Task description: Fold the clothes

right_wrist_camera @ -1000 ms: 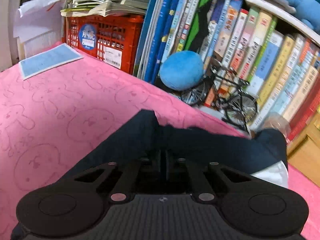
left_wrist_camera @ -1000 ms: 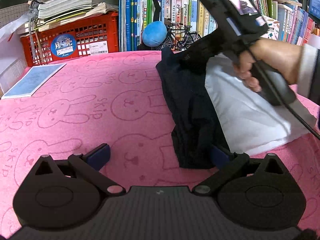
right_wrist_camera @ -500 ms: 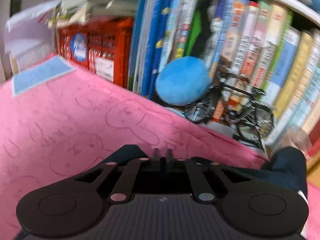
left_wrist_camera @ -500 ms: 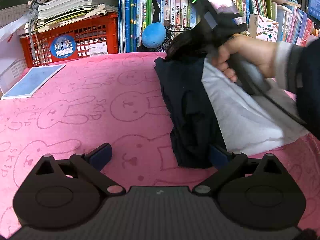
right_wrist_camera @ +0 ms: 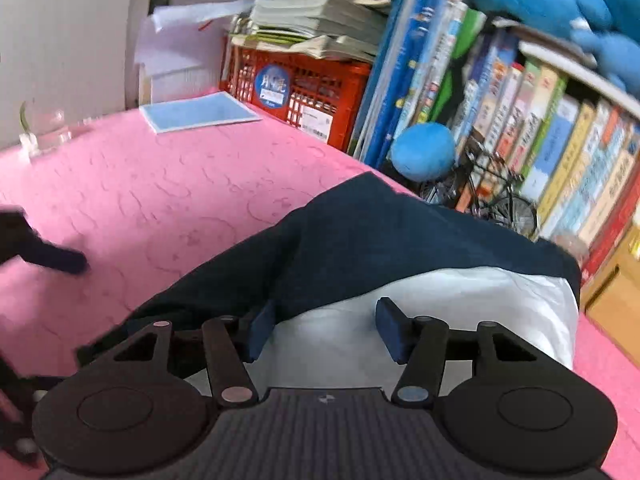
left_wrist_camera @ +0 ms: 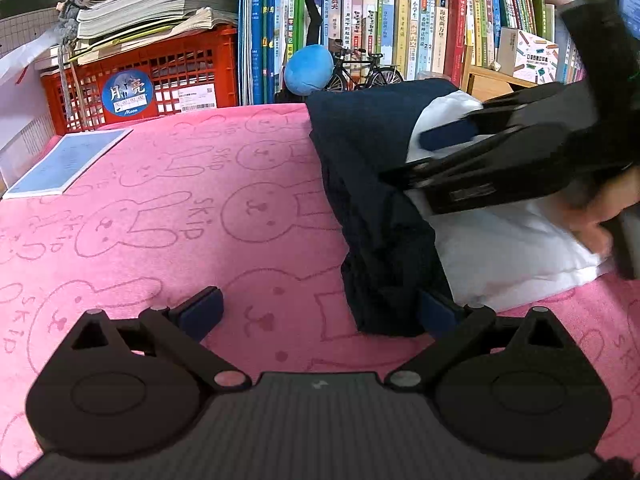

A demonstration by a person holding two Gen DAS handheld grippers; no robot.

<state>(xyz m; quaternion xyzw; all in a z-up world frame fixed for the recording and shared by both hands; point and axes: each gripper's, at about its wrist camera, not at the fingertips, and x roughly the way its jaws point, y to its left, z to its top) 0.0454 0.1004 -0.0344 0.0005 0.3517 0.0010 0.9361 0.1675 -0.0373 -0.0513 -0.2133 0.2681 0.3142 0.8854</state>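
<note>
A garment lies on the pink rabbit-print blanket [left_wrist_camera: 160, 208], a navy part [left_wrist_camera: 372, 184] folded beside a white part [left_wrist_camera: 512, 248]. My left gripper [left_wrist_camera: 318, 308] rests open at the garment's near corner. The navy hem lies just inside its right finger, and nothing is pinched. My right gripper [right_wrist_camera: 326, 324] hovers over the white cloth [right_wrist_camera: 460, 300] next to the navy fold [right_wrist_camera: 400, 240]. Its jaws are opening, with nothing gripped between them. In the left wrist view the right gripper [left_wrist_camera: 424, 158] comes in from the right, held by a hand [left_wrist_camera: 596, 224].
At the blanket's far edge stand a red crate [left_wrist_camera: 160, 80] under stacked papers, rows of books [left_wrist_camera: 400, 32], a blue plush ball [left_wrist_camera: 308, 68] and a model bicycle [left_wrist_camera: 360, 70]. A blue booklet [left_wrist_camera: 68, 160] lies far left. A glass vessel [right_wrist_camera: 44, 132] sits at the left edge.
The right gripper let go of the navy cloth at the far edge, drew back over the white part and opened. The navy fold now lies flat. The left gripper stayed put.
</note>
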